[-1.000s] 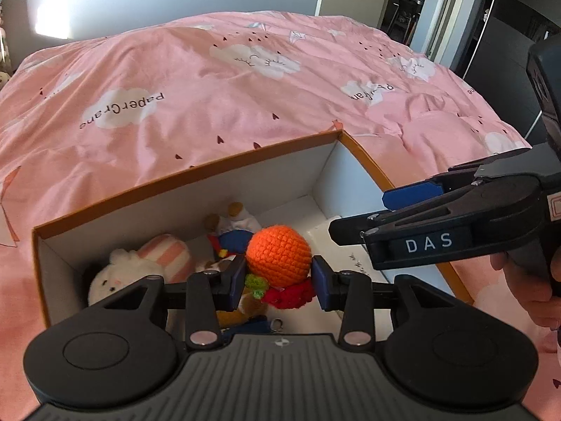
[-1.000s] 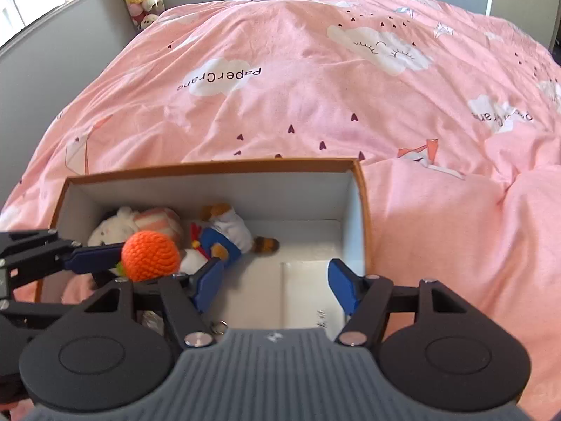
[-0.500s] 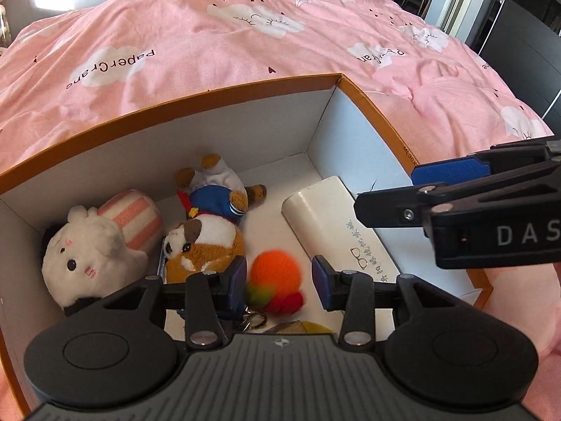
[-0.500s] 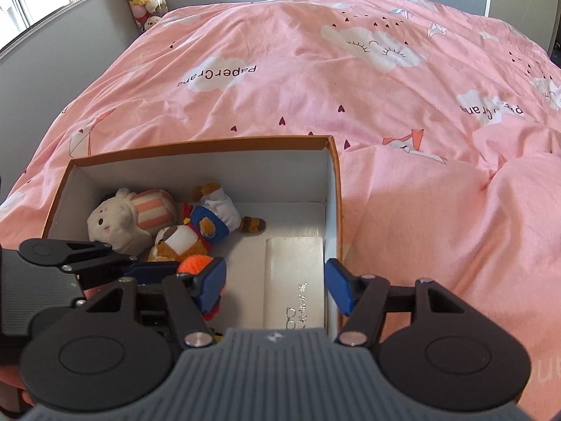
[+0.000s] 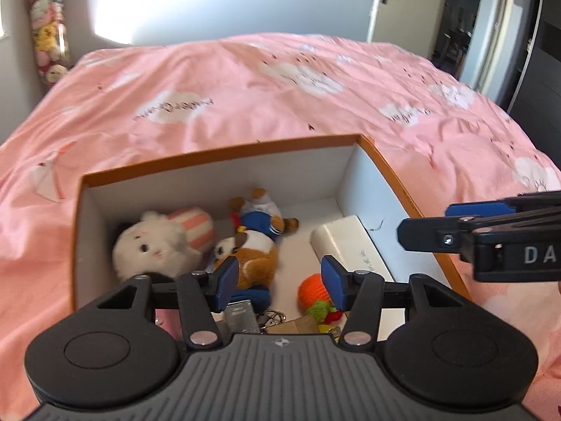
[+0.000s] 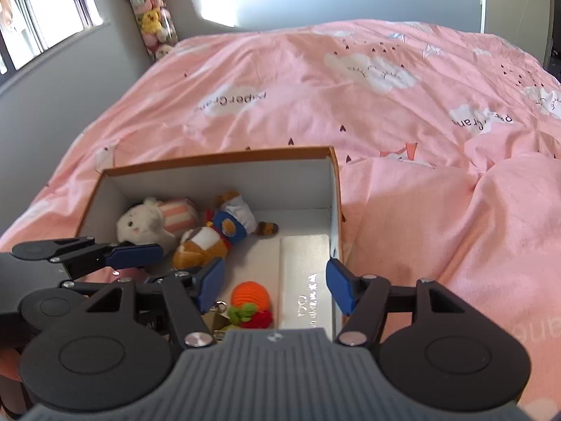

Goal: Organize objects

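Note:
An orange crochet ball toy with green and red bits lies on the floor of the orange-rimmed white box, near its front. It also shows in the right wrist view. My left gripper is open and empty above the box's front. My right gripper is open and empty over the box's right front part; it shows from the side in the left wrist view. The box sits on the pink bed.
In the box lie a white plush with a striped pink part, a brown dog plush in blue, a white glasses case and small metal items at the front. The pink duvet surrounds the box. A toy tube stands by the wall.
My left gripper opened and let the orange ball drop into the box, then pulled up and back. The right gripper stayed open and drew back a little.

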`<state>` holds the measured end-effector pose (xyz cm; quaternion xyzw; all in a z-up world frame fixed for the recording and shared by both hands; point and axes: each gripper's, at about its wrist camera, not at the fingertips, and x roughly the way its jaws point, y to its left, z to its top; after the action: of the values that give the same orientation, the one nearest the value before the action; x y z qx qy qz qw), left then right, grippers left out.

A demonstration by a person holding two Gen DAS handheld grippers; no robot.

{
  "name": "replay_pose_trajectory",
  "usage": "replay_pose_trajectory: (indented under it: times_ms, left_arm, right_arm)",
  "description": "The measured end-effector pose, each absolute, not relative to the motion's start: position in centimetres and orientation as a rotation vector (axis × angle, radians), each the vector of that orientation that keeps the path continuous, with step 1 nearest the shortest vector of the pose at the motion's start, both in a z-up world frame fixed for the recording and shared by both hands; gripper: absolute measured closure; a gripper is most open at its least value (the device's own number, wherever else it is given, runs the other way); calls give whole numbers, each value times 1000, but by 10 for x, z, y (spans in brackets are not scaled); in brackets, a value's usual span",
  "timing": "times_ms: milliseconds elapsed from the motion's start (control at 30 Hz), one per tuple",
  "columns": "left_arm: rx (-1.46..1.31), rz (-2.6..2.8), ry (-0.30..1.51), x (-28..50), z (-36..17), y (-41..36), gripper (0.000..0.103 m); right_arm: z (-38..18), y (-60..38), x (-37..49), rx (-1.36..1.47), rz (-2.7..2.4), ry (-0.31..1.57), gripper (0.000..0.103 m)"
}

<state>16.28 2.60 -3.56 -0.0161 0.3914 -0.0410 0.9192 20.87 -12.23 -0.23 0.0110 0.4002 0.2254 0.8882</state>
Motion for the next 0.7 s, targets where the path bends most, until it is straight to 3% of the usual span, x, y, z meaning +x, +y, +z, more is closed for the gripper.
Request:
replay_pose_trajectory:
  times_ms: [233, 433, 567, 700]
  left_arm:
    - [-34, -62, 683, 119, -2, 27, 15]
    - [-30, -2, 645, 91, 11, 28, 11]
    - [-8, 37, 612, 71, 16, 30, 10]
    - [-38, 70, 625, 56, 14, 36, 10]
  right_arm:
    - [22, -132, 163, 40, 470, 687, 33]
    - [32, -132, 130, 33, 444, 601, 23]
    - [35, -132, 110, 26, 427, 546, 9]
    - [32, -132, 92, 42, 418, 535, 9]
